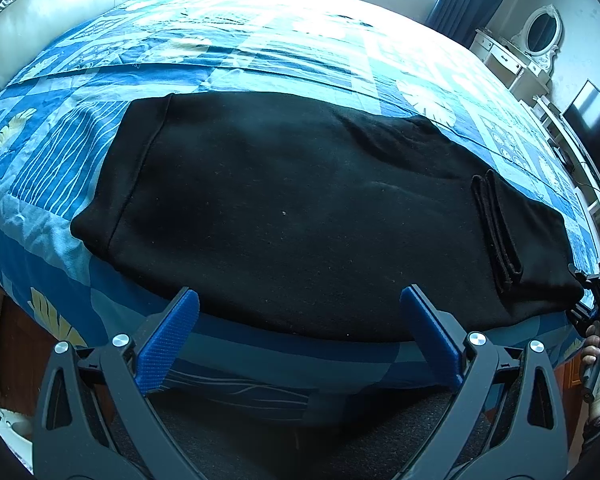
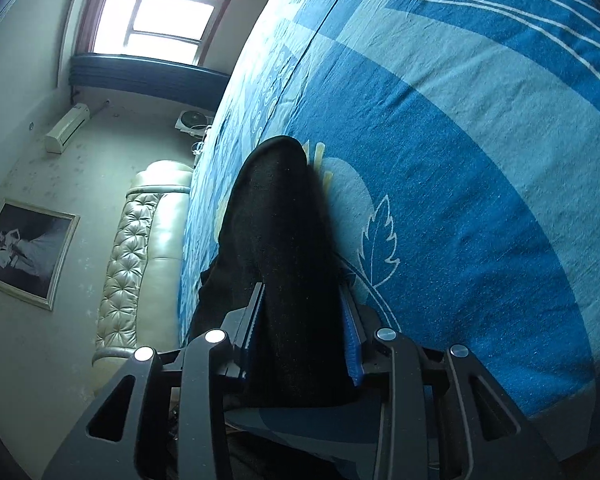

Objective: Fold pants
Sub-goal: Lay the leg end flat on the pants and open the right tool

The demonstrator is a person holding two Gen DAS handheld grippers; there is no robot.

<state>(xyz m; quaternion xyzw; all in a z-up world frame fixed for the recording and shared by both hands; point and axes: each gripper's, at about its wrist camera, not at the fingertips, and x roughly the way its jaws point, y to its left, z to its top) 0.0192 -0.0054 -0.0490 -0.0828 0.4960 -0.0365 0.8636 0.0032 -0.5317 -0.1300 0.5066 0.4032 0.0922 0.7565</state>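
Black pants (image 1: pixel 300 208) lie flat across the blue patterned bedspread (image 1: pixel 228 60), waistband at the left, leg cuffs folded over at the right. My left gripper (image 1: pixel 300 328) is open and empty, hovering at the near edge of the pants. My right gripper (image 2: pixel 300 320) is rolled on its side and shut on a thick fold of the black pants (image 2: pixel 276 208), against the bedspread (image 2: pixel 480 160). It also shows in the left wrist view (image 1: pixel 592 300) at the pants' right end, held by a hand.
A padded cream headboard (image 1: pixel 56 8) stands at the left of the bed. A white dresser with an oval mirror (image 1: pixel 540 36) and a dark television (image 1: pixel 592 128) line the right wall. A window (image 2: pixel 160 4) and a framed picture (image 2: pixel 24 252) are on the walls.
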